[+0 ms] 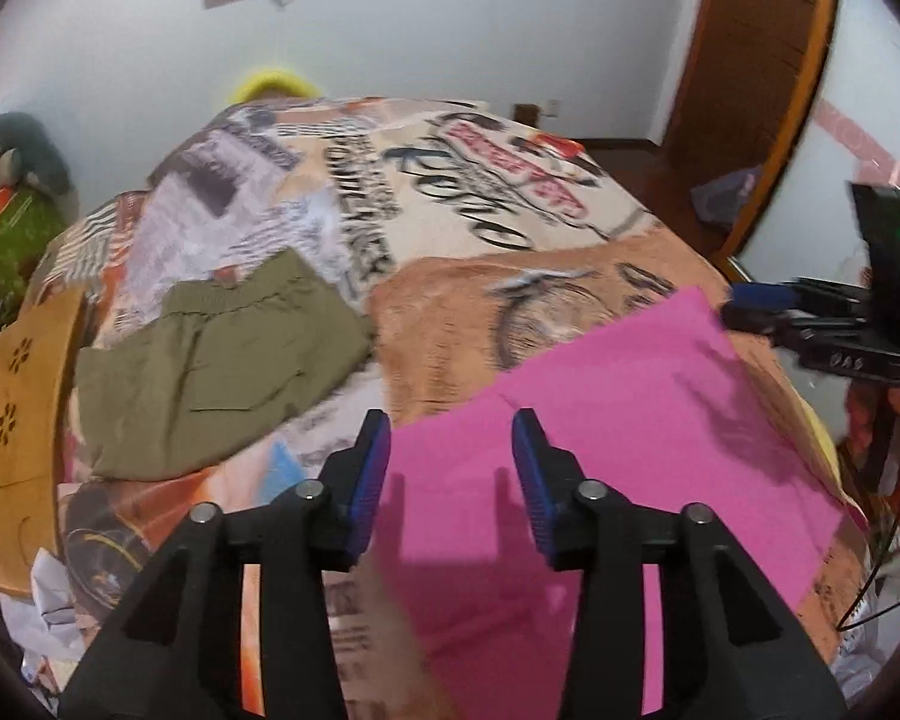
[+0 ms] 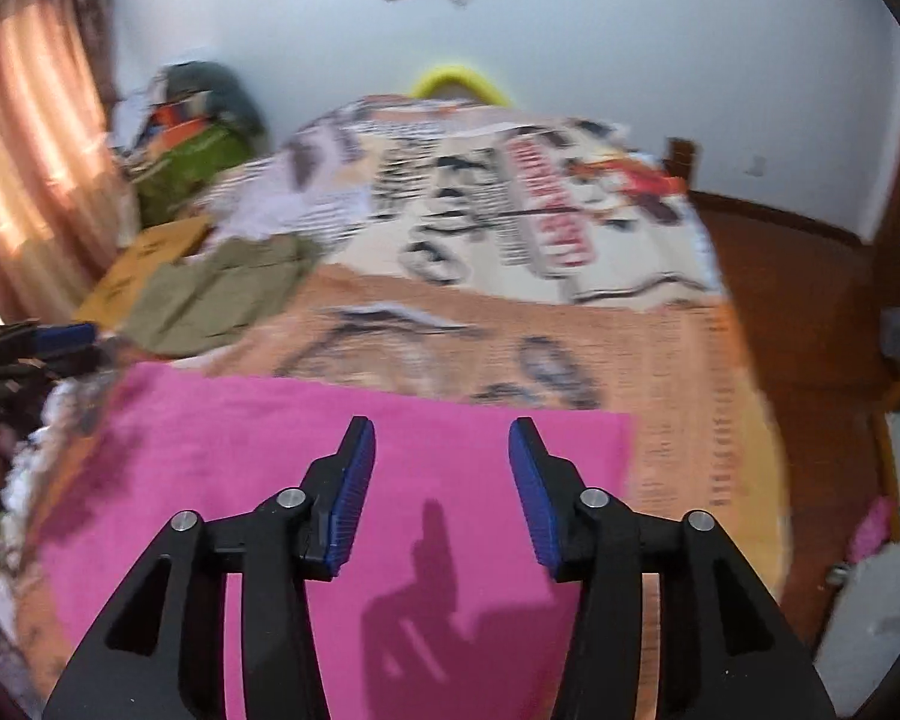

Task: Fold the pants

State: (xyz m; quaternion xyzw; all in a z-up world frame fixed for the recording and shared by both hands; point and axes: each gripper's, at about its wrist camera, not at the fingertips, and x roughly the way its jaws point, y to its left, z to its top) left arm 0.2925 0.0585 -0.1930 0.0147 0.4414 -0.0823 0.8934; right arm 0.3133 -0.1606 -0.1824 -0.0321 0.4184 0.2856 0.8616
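The olive pants (image 1: 210,360) lie crumpled at the left middle of the frame on the bed (image 1: 450,192). My left claw (image 1: 450,480) and right claw (image 2: 441,480) are wide, empty. I should pinch the waistband corners, then pull flat.

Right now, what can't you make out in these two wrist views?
- Pink cloth: near edge hidden behind the left gripper in the left view, and behind the right gripper in the right view.
- Olive pants: motion-blurred in the right view; fold layers unclear.
- Bedspread print: smeared, unreadable in the right view.
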